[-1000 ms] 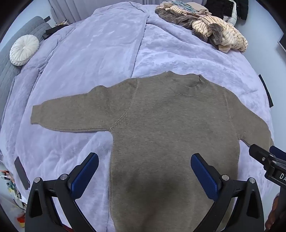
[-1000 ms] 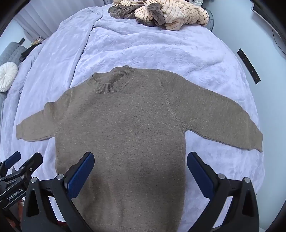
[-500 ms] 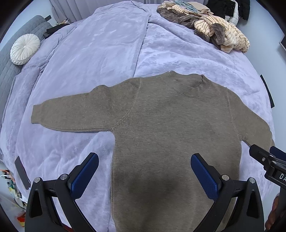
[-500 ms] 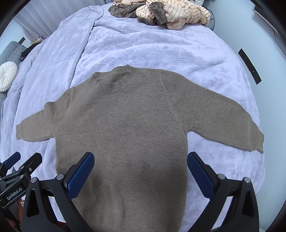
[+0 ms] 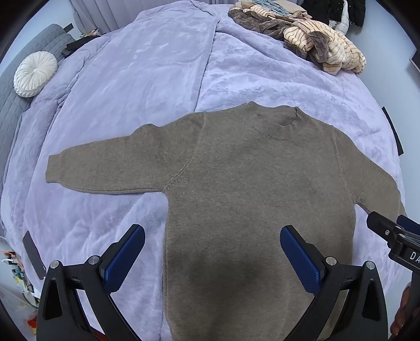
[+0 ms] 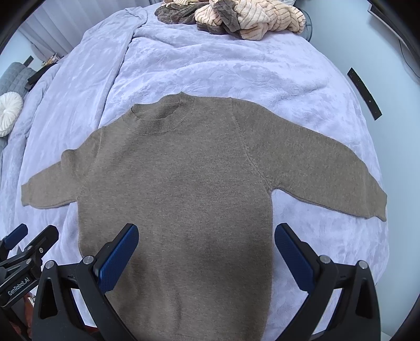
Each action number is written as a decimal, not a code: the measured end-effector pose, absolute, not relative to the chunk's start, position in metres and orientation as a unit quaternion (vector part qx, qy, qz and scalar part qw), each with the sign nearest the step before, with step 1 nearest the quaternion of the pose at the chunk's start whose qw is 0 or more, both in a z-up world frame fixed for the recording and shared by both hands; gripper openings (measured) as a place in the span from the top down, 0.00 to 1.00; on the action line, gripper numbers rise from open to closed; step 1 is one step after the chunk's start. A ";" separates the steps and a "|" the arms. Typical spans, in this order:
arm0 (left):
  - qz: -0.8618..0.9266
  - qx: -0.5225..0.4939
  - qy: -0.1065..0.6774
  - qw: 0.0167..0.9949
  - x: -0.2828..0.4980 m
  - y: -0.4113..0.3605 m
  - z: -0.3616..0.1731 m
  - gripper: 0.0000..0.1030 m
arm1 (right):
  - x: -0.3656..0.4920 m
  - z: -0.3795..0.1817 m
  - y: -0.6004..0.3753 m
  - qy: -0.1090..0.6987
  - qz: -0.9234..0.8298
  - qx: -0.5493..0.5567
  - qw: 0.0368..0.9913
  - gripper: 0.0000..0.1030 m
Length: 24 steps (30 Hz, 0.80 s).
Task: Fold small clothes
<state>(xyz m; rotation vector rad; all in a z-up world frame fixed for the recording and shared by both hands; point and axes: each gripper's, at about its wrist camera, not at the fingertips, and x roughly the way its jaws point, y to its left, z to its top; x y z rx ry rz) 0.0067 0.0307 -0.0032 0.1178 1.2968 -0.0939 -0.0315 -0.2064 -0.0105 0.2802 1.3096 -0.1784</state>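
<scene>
A small brown knit sweater [image 5: 249,188] [image 6: 183,183] lies flat and face up on a lilac blanket, both sleeves spread out, collar at the far end. My left gripper [image 5: 212,251] hovers open above its lower left body, nothing between the blue pads. My right gripper [image 6: 207,249] hangs open over the lower middle of the sweater, holding nothing. Each gripper shows at the edge of the other's view: the right gripper [image 5: 393,230] beside the right sleeve, the left gripper [image 6: 26,244] below the left cuff.
The lilac blanket [image 5: 136,78] [image 6: 236,65] covers a bed. A heap of striped and brown clothes [image 5: 315,44] [image 6: 236,18] lies at the far end. A round white cushion [image 5: 35,73] rests on a grey couch at left. A dark flat object [image 5: 34,254] lies near the bed's left edge.
Both views have drawn back slightly toward the near edge, so the sweater's hem comes more into view. The sweater has not moved and both grippers stay open.
</scene>
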 end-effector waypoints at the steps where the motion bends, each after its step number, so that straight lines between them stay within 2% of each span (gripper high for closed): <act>1: -0.045 0.057 0.603 0.794 0.006 0.030 -0.003 0.00 | -0.031 -0.011 -0.207 0.611 -0.084 0.130 0.776 0.00; 4: -0.044 0.064 0.600 0.796 0.007 0.030 -0.002 0.00 | -0.031 -0.010 -0.207 0.593 -0.097 0.111 0.792 0.00; 15: -0.045 0.063 0.601 0.795 0.007 0.031 -0.004 0.00 | -0.033 -0.018 -0.208 0.624 -0.096 0.136 0.763 0.00; 24: -0.048 0.064 0.606 0.791 0.009 0.027 -0.004 0.00 | -0.034 -0.016 -0.206 0.613 -0.091 0.138 0.773 0.00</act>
